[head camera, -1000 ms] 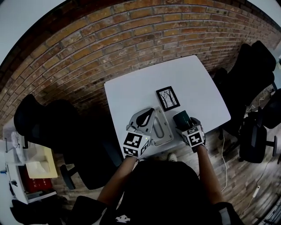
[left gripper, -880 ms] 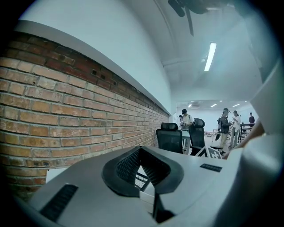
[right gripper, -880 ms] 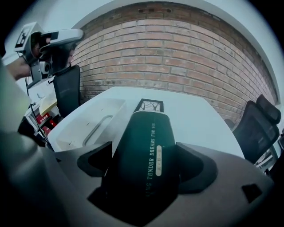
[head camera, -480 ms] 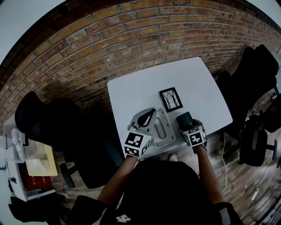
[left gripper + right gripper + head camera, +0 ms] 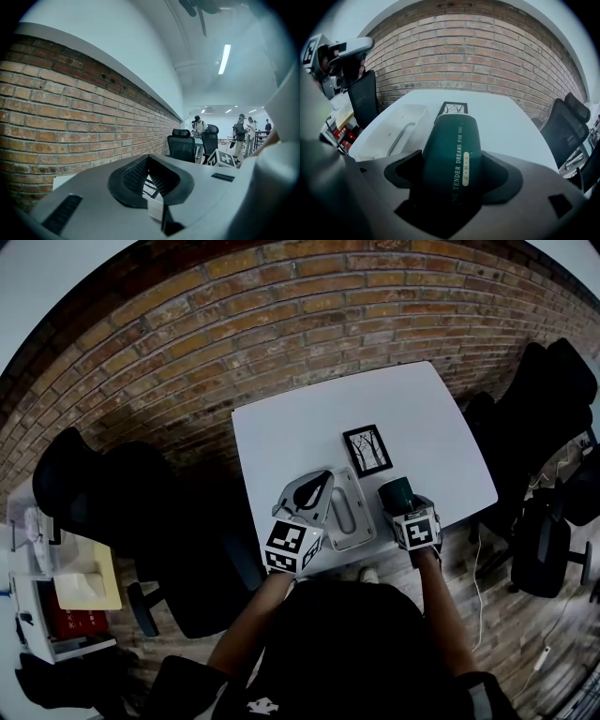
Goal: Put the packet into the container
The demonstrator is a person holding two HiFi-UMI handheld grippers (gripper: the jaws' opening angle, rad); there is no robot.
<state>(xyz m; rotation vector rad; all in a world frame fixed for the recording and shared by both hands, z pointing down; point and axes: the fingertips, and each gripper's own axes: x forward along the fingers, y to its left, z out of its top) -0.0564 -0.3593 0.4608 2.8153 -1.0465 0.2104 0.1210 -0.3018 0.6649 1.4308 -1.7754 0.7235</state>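
The right gripper [image 5: 399,503] has the dark green packet [image 5: 396,493] clamped between its fingers [image 5: 401,171], which have just been closing in on it. The packet (white lettering runs down its length) sits tilted above the near edge of the white table [image 5: 422,427], just right of the white container [image 5: 364,521] and outside it. The left gripper [image 5: 324,479] hangs over the container's left side, its fingers drawn together at the tips with nothing between them. A black-framed picture [image 5: 367,449] lies flat on the table just beyond the container, brick wall [image 5: 234,343] behind.
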